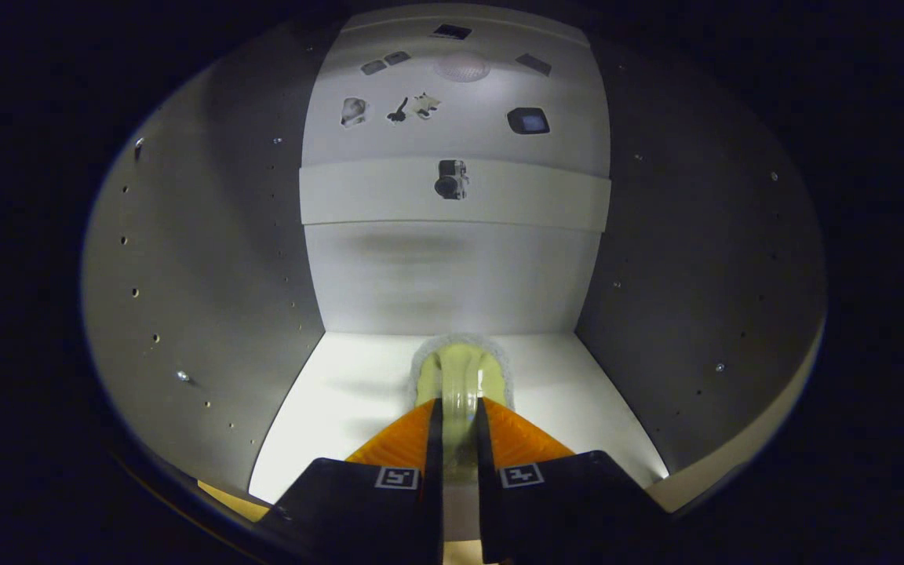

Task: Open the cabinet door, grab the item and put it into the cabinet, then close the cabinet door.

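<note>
I am looking into the white cabinet (452, 275), with its back wall straight ahead and its lit floor (342, 400) below. My gripper (459, 402) reaches inside over that floor, shut on a pale yellowish item (460, 365) with a fuzzy white rim. The item sticks out ahead of the fingertips and ends close to the back wall. Both fingers press on its narrow middle. Whether it rests on the floor or hangs just above it, I cannot tell. The cabinet door is out of sight.
Grey side walls (209, 298) (695, 298) with rows of peg holes close in left and right. A white crossbar (373, 192) spans the top of the back wall and carries a small camera (452, 179). Above it, a pale panel holds several small dark items.
</note>
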Demonstrator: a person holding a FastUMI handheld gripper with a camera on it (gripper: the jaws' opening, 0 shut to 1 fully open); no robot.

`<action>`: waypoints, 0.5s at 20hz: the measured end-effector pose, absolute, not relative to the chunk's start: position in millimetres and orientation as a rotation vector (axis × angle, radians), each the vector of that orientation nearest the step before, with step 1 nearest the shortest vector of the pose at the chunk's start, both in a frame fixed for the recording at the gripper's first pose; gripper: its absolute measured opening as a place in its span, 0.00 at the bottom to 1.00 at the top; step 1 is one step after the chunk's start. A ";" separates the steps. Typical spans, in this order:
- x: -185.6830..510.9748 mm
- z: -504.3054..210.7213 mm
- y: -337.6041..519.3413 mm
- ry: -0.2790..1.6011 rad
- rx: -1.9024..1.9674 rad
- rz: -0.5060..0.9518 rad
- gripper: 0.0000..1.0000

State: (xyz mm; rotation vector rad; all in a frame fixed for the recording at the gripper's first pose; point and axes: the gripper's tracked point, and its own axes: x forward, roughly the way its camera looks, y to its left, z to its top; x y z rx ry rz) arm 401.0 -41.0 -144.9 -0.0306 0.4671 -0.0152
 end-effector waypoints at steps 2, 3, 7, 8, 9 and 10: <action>406.5 -152.6 -43.3 0.477 -0.027 -0.015 0.22; 409.7 -153.0 -44.1 0.471 -0.018 -0.017 0.23; 415.7 -162.2 -45.0 0.480 -0.008 -0.014 0.27; 418.4 -164.8 -44.7 0.481 -0.007 -0.013 0.28; 419.5 -162.6 -44.9 0.473 -0.004 -0.015 0.28; 419.9 -160.5 -44.6 0.464 0.005 -0.017 0.28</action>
